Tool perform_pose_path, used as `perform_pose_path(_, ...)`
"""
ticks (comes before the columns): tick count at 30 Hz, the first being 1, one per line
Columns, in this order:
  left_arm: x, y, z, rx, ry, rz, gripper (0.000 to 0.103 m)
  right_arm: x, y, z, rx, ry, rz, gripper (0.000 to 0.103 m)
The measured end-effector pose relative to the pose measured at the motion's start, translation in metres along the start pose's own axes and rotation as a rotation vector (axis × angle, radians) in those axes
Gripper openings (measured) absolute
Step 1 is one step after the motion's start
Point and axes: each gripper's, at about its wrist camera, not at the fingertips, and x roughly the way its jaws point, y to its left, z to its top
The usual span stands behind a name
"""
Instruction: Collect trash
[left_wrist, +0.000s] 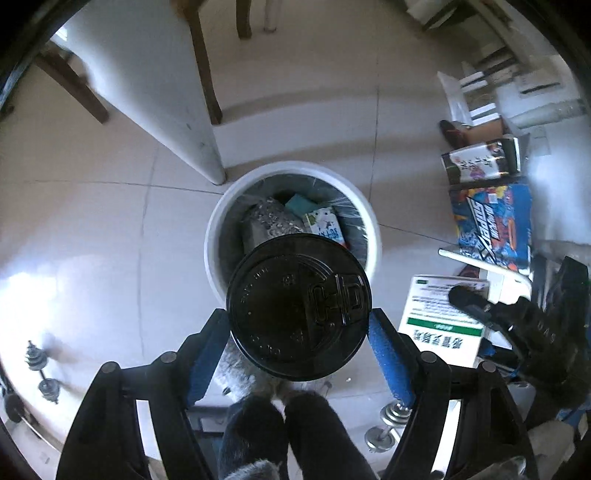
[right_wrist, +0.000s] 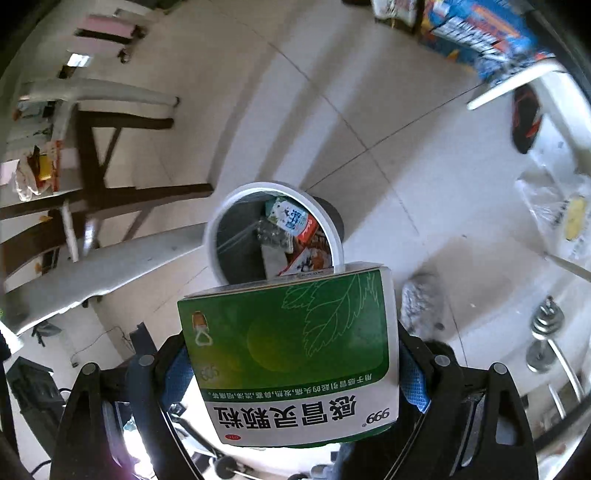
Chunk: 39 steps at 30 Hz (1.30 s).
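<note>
The left gripper (left_wrist: 299, 332) is pointing steeply down at a tiled floor (left_wrist: 92, 240), its blue-padded fingers (left_wrist: 389, 360) closed against the sides of a cup with a black plastic lid (left_wrist: 299, 306). The cup is hanging above the near rim of a round white trash bin (left_wrist: 218, 221) standing on the floor just beside the corner of a white desk (left_wrist: 147, 92). The bin is lined with a clear bag and already holding cartons and wrappers.

The right gripper (right_wrist: 295, 365) is also pointing down, its fingers (right_wrist: 413, 384) clamping a green and white medicine box (right_wrist: 291, 354) by its two side faces. The box is hovering over the near edge of the same bin (right_wrist: 221, 266). In the left view, a black-gloved hand (left_wrist: 532, 332) is showing beside this box (left_wrist: 439, 317). Small dumbbells (right_wrist: 546, 332) are lying on the floor nearby.
</note>
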Motion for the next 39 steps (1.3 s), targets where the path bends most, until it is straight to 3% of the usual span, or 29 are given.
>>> perform_pose_path(2,0.023,0.005,0.011,0.008,0.022,0.004,0.077,0.030,0.003,0.011,-0.028,0.009,-0.008,0.091)
perform_pose_path(4,0.037,0.013,0.017,0.018,0.023,0.027,0.097,0.060,0.006,0.019,-0.045,0.030,0.011,0.092)
perform_pose_path(5,0.039,0.018,0.017,0.025,0.024,0.038,0.101,0.069,0.009,0.022,-0.051,0.035,0.018,0.092)
perform_pose_path(8,0.047,0.031,0.018,0.029,0.024,0.063,0.103,0.091,0.016,0.026,-0.099,0.038,0.015,0.093)
perform_pose_path(10,0.044,0.039,0.016,0.024,0.013,0.081,0.103,0.095,0.022,0.024,-0.122,0.036,-0.003,0.103)
perform_pose_path(16,0.016,0.045,-0.003,0.060,-0.067,0.214,0.103,0.079,0.036,0.007,-0.236,-0.038,-0.170,0.103)
perform_pose_path(19,-0.001,0.045,-0.013,0.056,-0.075,0.220,0.103,0.062,0.047,-0.010,-0.323,-0.082,-0.295,0.103)
perform_pose_path(24,-0.050,0.034,-0.041,0.068,-0.095,0.240,0.103,0.025,0.060,-0.036,-0.385,-0.117,-0.383,0.103)
perform_pose_path(31,-0.135,0.005,-0.084,0.080,-0.113,0.225,0.103,-0.058,0.085,-0.080,-0.416,-0.171,-0.402,0.103)
perform_pose_path(39,-0.240,-0.026,-0.128,0.123,-0.162,0.191,0.103,-0.187,0.112,-0.145,-0.450,-0.224,-0.341,0.103)
